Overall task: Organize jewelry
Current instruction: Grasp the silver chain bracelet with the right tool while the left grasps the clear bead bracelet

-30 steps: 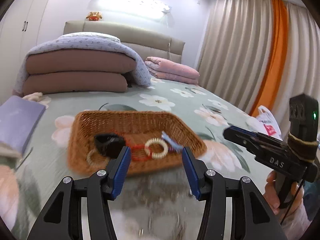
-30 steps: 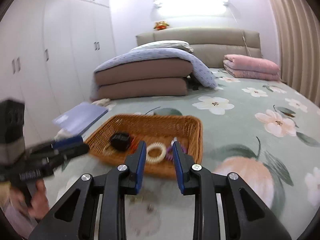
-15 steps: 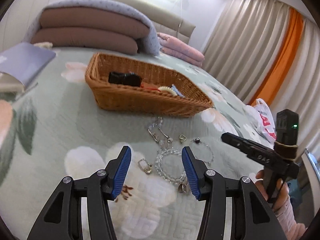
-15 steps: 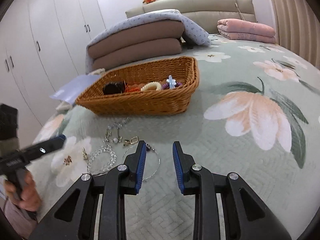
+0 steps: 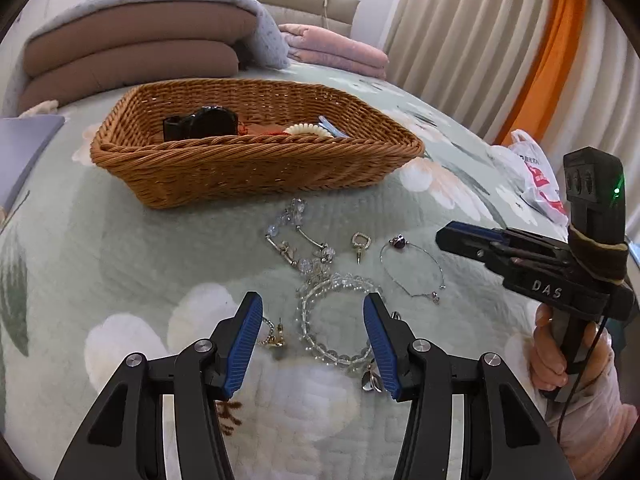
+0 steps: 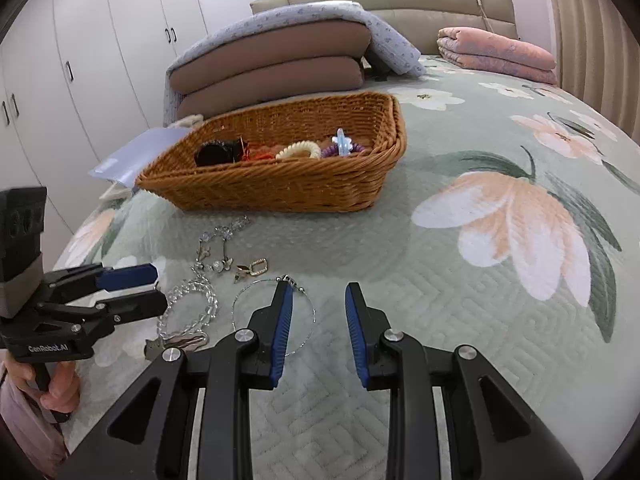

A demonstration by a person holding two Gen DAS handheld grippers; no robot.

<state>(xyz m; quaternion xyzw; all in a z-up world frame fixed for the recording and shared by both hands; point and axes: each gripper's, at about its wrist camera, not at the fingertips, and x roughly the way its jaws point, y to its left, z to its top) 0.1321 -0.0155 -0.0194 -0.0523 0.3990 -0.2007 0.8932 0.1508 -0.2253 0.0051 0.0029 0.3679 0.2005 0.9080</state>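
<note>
Floral bedspread (image 5: 100,248) carries wicker basket (image 5: 256,168) far; clear bead bracelet (image 5: 336,320) lies near, between the fingers of left hand-held gripper (image 5: 312,344), wide open, empty. Right hand-held gripper (image 6: 316,332) part-open, empty, beside thin chain bracelet (image 6: 272,316).

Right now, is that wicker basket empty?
No. The wicker basket already holds a black watch, a cream coil bracelet and other pieces.

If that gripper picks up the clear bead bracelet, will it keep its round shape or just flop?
The clear bead bracelet would probably sag into a loop, since it is many small strung beads. The glossy beads may slip between the left gripper pads. Its dangling charm would likely swing.
</note>
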